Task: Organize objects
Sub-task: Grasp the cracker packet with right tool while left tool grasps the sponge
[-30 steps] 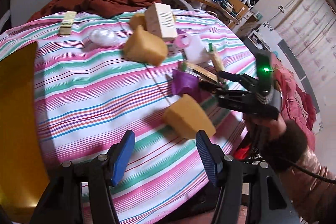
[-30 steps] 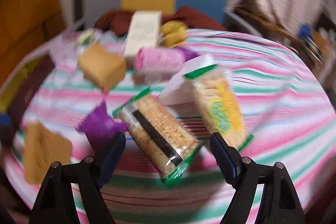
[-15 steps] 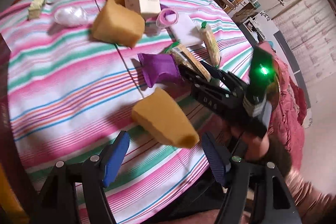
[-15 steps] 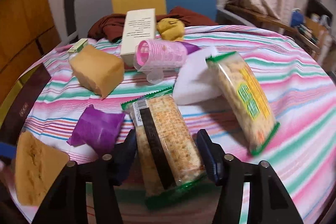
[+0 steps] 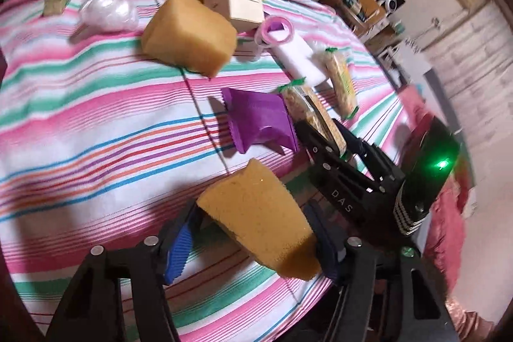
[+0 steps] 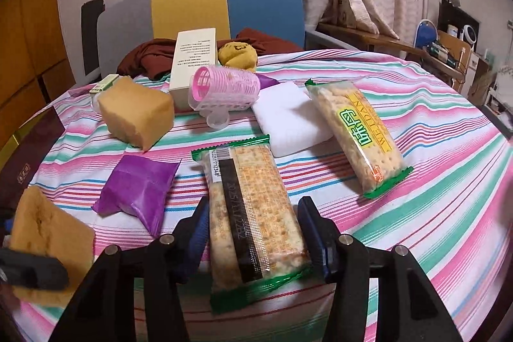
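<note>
My left gripper (image 5: pixel 253 242) straddles a yellow sponge (image 5: pixel 259 220) near the striped table's front edge; its blue pads sit beside the sponge's sides, and whether they press it is unclear. The sponge also shows in the right wrist view (image 6: pixel 48 242). My right gripper (image 6: pixel 253 233) has its jaws around a cracker packet with a black stripe (image 6: pixel 253 210), the pads at or very near its edges. That gripper shows in the left wrist view (image 5: pixel 333 143). A purple pouch (image 6: pixel 138 191) lies left of the packet.
On the striped cloth (image 6: pixel 416 213): a second cracker packet (image 6: pixel 356 130), a white block (image 6: pixel 288 120), a pink hair roller (image 6: pixel 224 92), a second sponge (image 6: pixel 138 114), a beige box (image 6: pixel 192 60) and a yellow toy (image 6: pixel 237 53). A chair with brown cloth (image 6: pixel 154 56) stands behind.
Both grippers moved forward over their objects and narrowed: the left around the near sponge, the right around the striped cracker packet.
</note>
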Tool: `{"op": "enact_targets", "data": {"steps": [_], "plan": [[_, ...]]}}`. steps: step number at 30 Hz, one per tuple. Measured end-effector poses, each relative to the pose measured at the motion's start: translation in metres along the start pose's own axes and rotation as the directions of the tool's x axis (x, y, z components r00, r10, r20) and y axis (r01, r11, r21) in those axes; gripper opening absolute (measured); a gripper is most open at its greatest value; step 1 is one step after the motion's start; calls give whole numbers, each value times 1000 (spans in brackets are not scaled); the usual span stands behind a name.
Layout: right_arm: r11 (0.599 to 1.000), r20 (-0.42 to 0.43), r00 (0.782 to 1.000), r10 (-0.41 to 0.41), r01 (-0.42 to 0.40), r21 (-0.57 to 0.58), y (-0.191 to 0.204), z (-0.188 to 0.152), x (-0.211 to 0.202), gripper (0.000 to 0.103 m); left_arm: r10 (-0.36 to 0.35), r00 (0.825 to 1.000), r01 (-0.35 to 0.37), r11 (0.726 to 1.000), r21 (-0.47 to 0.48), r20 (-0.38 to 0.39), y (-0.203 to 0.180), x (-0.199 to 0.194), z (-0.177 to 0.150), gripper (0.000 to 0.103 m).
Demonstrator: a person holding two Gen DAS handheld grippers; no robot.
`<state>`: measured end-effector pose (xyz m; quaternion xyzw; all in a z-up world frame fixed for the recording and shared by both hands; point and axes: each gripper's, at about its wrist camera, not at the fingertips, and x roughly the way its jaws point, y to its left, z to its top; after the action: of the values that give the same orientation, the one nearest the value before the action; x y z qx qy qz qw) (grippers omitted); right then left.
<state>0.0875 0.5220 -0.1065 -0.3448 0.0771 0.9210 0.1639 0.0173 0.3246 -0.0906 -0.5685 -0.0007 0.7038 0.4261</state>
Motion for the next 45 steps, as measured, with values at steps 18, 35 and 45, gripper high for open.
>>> {"op": "enact_targets", "data": {"steps": [18,35,45], "plan": [[994,-64,994,-85,89,61,14,-4,-11,51,-37,998,35,999,27,58,10,-21,-19,39],[962,-122,990,68,-33,272,34,-11,-54,49,11,971,-31,996,79,239,31,-87,-39,39],[973,-71,986,149,-133,189,81,9,-77,49,64,934,-79,996,29,351,60,-132,-49,39]]}}
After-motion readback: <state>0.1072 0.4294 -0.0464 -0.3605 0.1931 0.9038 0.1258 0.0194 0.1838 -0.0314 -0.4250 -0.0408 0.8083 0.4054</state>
